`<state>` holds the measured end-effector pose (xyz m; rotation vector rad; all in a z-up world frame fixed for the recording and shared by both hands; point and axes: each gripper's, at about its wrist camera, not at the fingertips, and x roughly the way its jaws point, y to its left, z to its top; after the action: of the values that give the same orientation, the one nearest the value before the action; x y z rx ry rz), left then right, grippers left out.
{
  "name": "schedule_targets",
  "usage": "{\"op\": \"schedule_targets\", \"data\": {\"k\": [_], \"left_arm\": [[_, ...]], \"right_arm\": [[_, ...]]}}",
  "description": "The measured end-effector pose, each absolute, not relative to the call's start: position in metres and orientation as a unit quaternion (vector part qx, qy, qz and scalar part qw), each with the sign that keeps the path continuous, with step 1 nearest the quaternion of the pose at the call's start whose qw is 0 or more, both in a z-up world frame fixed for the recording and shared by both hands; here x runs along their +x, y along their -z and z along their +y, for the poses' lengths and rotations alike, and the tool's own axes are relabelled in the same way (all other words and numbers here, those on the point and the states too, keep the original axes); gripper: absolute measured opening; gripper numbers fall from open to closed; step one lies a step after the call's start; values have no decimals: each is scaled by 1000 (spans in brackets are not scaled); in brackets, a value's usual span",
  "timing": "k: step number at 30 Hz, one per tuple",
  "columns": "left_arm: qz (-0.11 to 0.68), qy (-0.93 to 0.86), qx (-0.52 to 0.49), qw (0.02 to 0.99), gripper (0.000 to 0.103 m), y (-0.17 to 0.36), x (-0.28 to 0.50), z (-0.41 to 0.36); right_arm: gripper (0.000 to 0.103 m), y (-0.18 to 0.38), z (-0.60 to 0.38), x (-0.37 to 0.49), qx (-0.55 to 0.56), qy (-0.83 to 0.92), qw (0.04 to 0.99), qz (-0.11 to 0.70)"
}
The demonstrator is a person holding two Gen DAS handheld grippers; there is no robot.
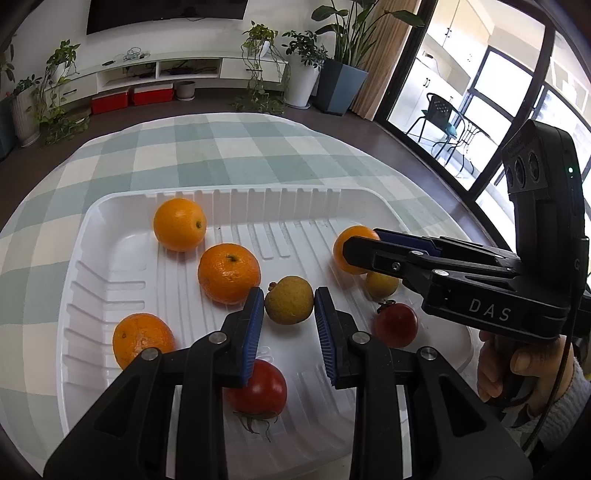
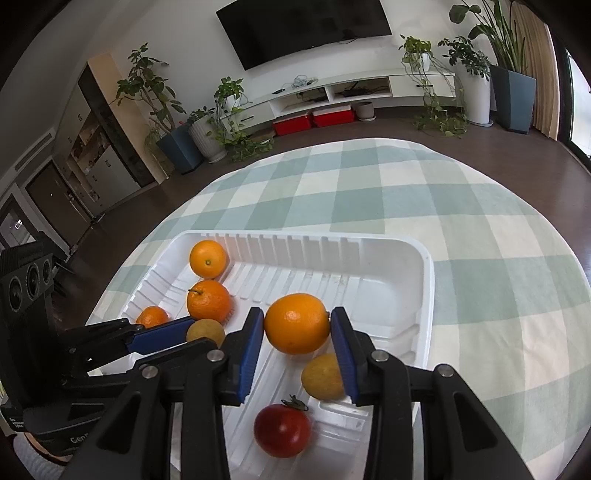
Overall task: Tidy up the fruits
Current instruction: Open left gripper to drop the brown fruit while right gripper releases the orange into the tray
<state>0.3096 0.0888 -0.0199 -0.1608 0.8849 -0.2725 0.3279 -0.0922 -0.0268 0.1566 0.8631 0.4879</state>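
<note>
The yellow-green fruit [image 1: 289, 300] sits mid-tray [image 1: 110, 229] in the white tray on the checked surface [image 1: 221, 147], pinched between the left claw [image 1: 289, 306]. To its right, the right claw [image 2: 297, 325] grips an orange [image 2: 297, 323]. Both fruits are round, without a long axis; stem direction unclear.

place: home living room, likely | cues: wall TV [image 2: 303, 29], houseplants [image 1: 258, 62]

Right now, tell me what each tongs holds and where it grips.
Left tongs clamp the small yellow-green fruit by its two sides. Right tongs clamp an orange by its two sides.
</note>
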Motion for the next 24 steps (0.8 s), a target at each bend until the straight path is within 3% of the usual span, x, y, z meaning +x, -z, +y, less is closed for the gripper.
{"op": "schedule_targets", "data": {"k": [5, 9, 17, 21, 24], "left_arm": [[425, 128, -83, 892, 31, 20, 309, 91], [422, 128, -92, 893, 51, 19, 309, 94], [418, 123, -91, 895, 51, 17, 306, 93], [415, 120, -95, 897, 63, 16, 302, 94], [413, 118, -97, 898, 67, 14, 299, 94]], "right_arm": [[41, 24, -94, 326, 73, -231, 881, 407], [41, 23, -94, 325, 75, -231, 881, 405], [41, 18, -94, 321, 75, -232, 884, 400], [41, 18, -94, 321, 75, -232, 884, 399], [41, 17, -94, 319, 76, -232, 884, 398]]}}
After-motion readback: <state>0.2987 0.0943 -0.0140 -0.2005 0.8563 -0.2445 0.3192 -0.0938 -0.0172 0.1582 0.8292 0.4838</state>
